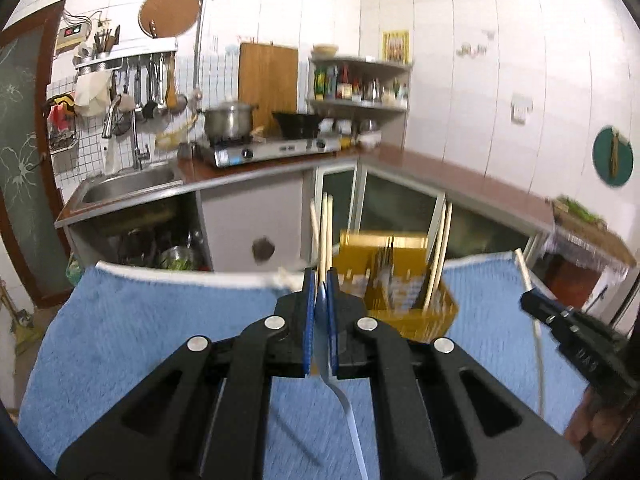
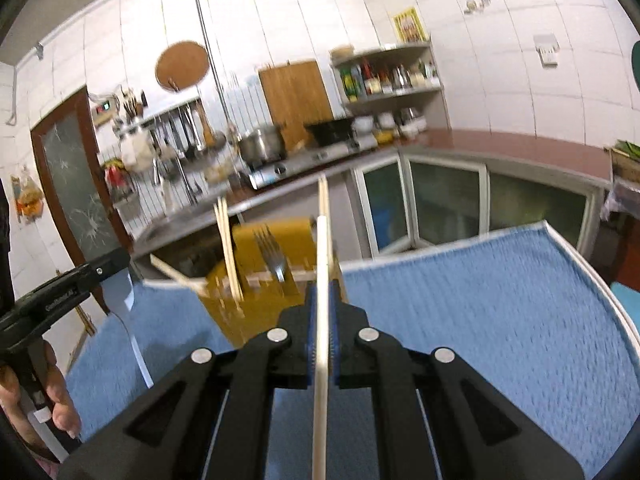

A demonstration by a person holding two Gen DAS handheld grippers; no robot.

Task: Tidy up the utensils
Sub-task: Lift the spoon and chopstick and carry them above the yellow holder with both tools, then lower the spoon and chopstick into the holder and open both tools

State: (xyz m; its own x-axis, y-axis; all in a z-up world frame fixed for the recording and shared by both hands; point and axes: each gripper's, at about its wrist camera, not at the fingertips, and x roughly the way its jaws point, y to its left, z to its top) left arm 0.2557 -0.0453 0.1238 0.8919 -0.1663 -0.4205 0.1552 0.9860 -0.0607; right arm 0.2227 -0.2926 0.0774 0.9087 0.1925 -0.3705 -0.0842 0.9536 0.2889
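Note:
My left gripper [image 1: 321, 276] is shut on a metal utensil [image 1: 340, 396] whose handle hangs down toward the camera; from the right wrist view it looks like a spoon [image 2: 120, 300]. My right gripper [image 2: 323, 292] is shut on a pale wooden chopstick [image 2: 322, 280] that stands upright. Both are held above the blue towel [image 1: 140, 340], just in front of the yellow utensil rack [image 1: 400, 280]. The rack [image 2: 256, 304] holds chopsticks [image 2: 228, 248] and forks [image 2: 272, 252]. The right gripper shows at the right edge of the left wrist view [image 1: 560, 320].
The towel [image 2: 480, 320] covers a table with a white rim. Behind stand a kitchen counter [image 1: 440, 176], a sink [image 1: 128, 188], a gas stove with a steel pot [image 1: 230, 120], hanging utensils and a spice shelf [image 1: 360, 88].

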